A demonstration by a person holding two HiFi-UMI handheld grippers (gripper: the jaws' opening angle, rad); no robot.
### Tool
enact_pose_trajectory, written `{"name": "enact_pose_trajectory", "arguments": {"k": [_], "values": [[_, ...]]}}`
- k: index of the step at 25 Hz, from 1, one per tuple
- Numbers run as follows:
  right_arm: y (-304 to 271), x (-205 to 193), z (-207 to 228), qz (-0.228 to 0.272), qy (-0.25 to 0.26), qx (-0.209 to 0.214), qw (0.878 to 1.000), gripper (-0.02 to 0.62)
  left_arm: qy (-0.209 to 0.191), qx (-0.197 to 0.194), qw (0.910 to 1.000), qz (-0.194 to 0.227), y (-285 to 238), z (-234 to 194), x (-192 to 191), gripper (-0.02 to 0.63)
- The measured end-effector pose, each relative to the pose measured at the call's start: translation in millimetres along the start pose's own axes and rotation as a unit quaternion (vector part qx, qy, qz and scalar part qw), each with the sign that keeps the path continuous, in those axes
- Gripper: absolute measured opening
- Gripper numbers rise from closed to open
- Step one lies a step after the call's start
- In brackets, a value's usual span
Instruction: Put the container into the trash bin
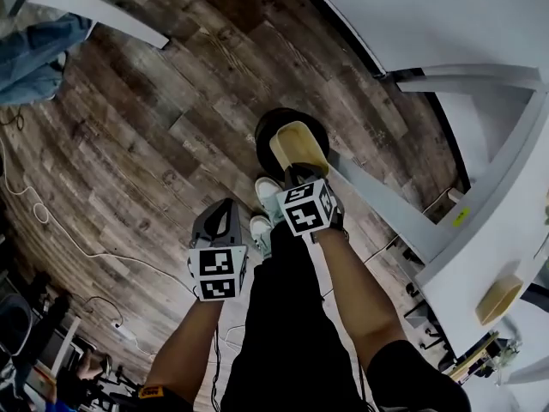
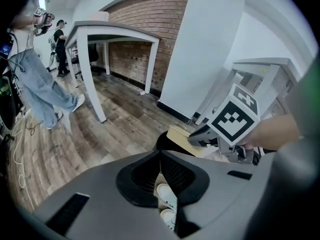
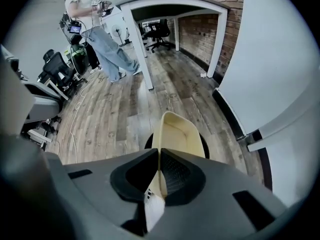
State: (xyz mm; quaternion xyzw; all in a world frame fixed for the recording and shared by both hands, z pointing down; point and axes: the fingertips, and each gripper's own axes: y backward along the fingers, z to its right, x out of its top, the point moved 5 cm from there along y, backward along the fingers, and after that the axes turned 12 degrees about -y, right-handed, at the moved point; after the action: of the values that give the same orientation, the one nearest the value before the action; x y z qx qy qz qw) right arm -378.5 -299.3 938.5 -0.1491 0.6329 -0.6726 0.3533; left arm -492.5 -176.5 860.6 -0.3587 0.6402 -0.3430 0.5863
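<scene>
A beige, shallow container (image 1: 298,147) hangs tilted over the round black trash bin (image 1: 264,137) on the wood floor. My right gripper (image 1: 296,172) points steeply down and is shut on the container's near rim. In the right gripper view the container (image 3: 177,133) rises from between the pads of the right gripper (image 3: 159,158), with the bin's dark rim (image 3: 148,143) behind it. My left gripper (image 1: 225,206) hangs to the left of the bin, shut and empty. Its own view shows the left gripper (image 2: 161,156) closed, with the container (image 2: 177,135) and the bin (image 2: 162,141) ahead.
A white table (image 1: 446,24) with slanted legs stands right of the bin, and another white leg (image 1: 94,11) lies at upper left. A person in jeans (image 3: 107,39) stands further off. Cables (image 1: 34,204) trail over the floor. My own shoes (image 1: 264,191) are just below the bin.
</scene>
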Motion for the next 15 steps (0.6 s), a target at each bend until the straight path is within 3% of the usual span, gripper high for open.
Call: {"name": "enact_pose_trajectory", "arguments": {"k": [6,11,15], "values": [[-17.5,-3.6,8.4,-0.001,-0.008,-0.002,1.000,0.038,-0.003,-0.001,1.0000,0.004,-16.3,4.3,2.9,0.015],[-26.2,-3.9,12.3,-0.001,-0.024,0.000,1.000,0.090,-0.008,0.001,1.0000,-0.001,-19.9,6.0,-1.4,0.015],[-12.8,3.7,13.0,0.016,-0.034,0.002,0.999,0.097,-0.010,0.004,0.9999,0.000,-13.1,6.5,4.9,0.015]]}}
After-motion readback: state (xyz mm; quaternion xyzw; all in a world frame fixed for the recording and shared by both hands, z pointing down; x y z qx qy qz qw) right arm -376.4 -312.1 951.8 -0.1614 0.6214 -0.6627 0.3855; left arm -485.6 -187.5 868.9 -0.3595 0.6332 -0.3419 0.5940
